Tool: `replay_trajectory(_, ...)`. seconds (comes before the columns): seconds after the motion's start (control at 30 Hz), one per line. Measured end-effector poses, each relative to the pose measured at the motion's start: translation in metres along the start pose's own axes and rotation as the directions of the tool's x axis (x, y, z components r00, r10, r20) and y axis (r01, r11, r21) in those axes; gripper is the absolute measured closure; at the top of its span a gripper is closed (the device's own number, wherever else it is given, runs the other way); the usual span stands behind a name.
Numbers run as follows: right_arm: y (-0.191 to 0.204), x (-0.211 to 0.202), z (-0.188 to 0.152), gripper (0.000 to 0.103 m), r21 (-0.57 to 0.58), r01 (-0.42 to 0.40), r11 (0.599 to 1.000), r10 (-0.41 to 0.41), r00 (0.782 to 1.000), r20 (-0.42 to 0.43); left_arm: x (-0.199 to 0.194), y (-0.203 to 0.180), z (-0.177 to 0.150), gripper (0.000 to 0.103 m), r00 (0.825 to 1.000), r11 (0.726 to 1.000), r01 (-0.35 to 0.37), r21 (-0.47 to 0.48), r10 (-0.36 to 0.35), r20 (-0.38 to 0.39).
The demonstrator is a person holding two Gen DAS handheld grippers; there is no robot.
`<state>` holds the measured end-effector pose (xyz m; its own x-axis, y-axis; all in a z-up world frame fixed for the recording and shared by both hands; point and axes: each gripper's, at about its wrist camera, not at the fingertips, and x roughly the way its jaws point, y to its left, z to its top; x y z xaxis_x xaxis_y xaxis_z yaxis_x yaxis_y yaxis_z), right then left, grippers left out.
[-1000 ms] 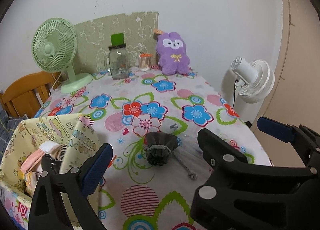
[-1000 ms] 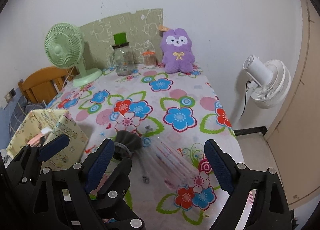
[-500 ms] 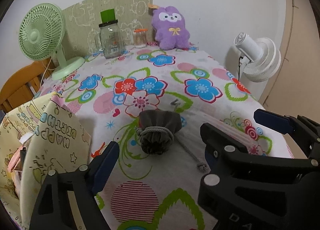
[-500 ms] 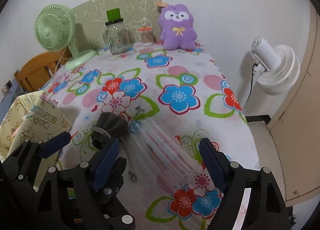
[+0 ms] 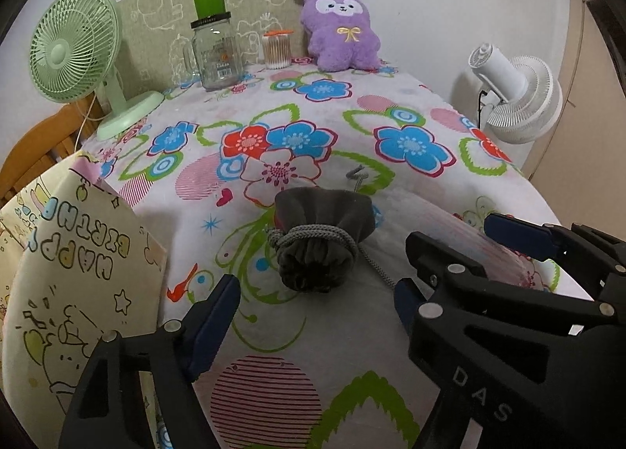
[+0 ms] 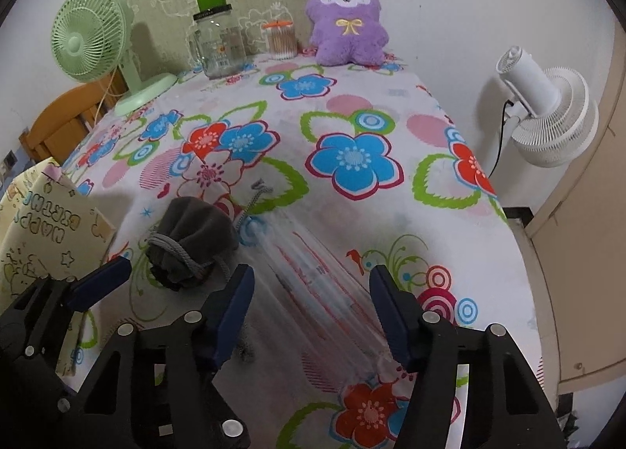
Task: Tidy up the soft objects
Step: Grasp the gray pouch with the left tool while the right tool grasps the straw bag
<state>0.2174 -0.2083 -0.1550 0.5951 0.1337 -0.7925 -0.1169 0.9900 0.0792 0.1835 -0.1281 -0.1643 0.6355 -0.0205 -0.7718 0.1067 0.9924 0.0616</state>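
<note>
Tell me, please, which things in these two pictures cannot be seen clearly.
- Clear pouch, right wrist view: transparent and motion-blurred, contents unreadable.
- Yellow bag, left wrist view: its inside is hidden by its own wall, and the frame edge cuts it.
- Grey drawstring pouch: shut, contents hidden.
- Jar label: too small.

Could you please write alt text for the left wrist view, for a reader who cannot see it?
The open left tool points at a gray drawstring pouch lying on a floral tablecloth, with the open right tool just to its right. A yellow birthday gift bag stands at left; a purple plush toy sits against the far wall.
</note>
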Motion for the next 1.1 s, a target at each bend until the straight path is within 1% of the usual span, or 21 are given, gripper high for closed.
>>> replay_trajectory(0.03,-0.001,0.001,0.0,0.041,0.002,0.002,1.0,-0.002,1.0,-0.004,0.001,0.0,0.0,0.021,1.0,1.0,0.0,0.0,0.0,-0.002)
replay_trajectory(0.07,-0.002,0.002,0.0,0.045,0.004,0.003,1.0,-0.003,1.0,-0.007,0.002,0.0,0.0,0.021,1.0,1.0,0.001,0.0,-0.001,-0.005)
replay_trajectory(0.2,-0.003,0.004,0.0,0.053,0.003,-0.005,1.0,0.005,1.0,-0.014,0.002,-0.001,0.001,0.021,1.0,1.0,0.005,0.003,-0.005,-0.008)
replay_trajectory(0.27,-0.003,0.001,0.001,0.063,-0.004,-0.006,1.0,0.006,1.0,-0.008,0.001,-0.001,0.001,0.021,1.0,1.0,0.002,0.005,-0.002,-0.005)
replay_trajectory(0.37,-0.004,-0.001,0.001,0.069,0.0,-0.005,1.0,0.005,1.0,-0.001,0.0,-0.003,0.002,0.021,1.0,1.0,-0.003,0.006,0.003,0.001)
replay_trajectory(0.53,-0.012,-0.009,0.001,0.075,0.047,-0.018,0.999,0.018,1.0,0.014,-0.003,-0.003,0.006,0.021,1.0,1.0,-0.013,0.0,0.013,0.021)
replay_trajectory(0.57,-0.013,-0.01,0.002,0.084,0.053,-0.02,0.998,0.019,1.0,0.019,-0.003,-0.004,0.008,0.021,1.0,1.0,-0.015,0.0,0.015,0.024)
replay_trajectory(0.6,-0.014,-0.012,0.003,0.087,0.055,-0.02,0.998,0.019,1.0,0.023,-0.004,-0.004,0.01,0.021,1.0,1.0,-0.014,0.0,0.014,0.027)
replay_trajectory(0.83,-0.015,-0.015,0.011,0.088,0.085,-0.038,0.996,0.034,0.998,0.047,-0.003,-0.006,0.021,0.021,0.999,1.0,-0.028,0.013,0.028,0.042)
replay_trajectory(0.97,-0.013,-0.015,0.017,0.088,0.088,-0.045,0.995,0.04,0.998,0.054,0.002,-0.003,0.026,0.021,0.998,0.999,-0.04,-0.003,0.04,0.041)
replay_trajectory(1.07,-0.011,-0.013,0.019,0.088,0.09,-0.046,0.995,0.041,0.998,0.053,0.01,0.001,0.029,0.021,0.998,0.998,-0.051,-0.022,0.052,0.026)
replay_trajectory(1.1,-0.01,-0.012,0.02,0.088,0.09,-0.046,0.995,0.041,0.998,0.05,0.012,0.002,0.029,0.023,0.998,0.998,-0.054,-0.027,0.054,0.023)
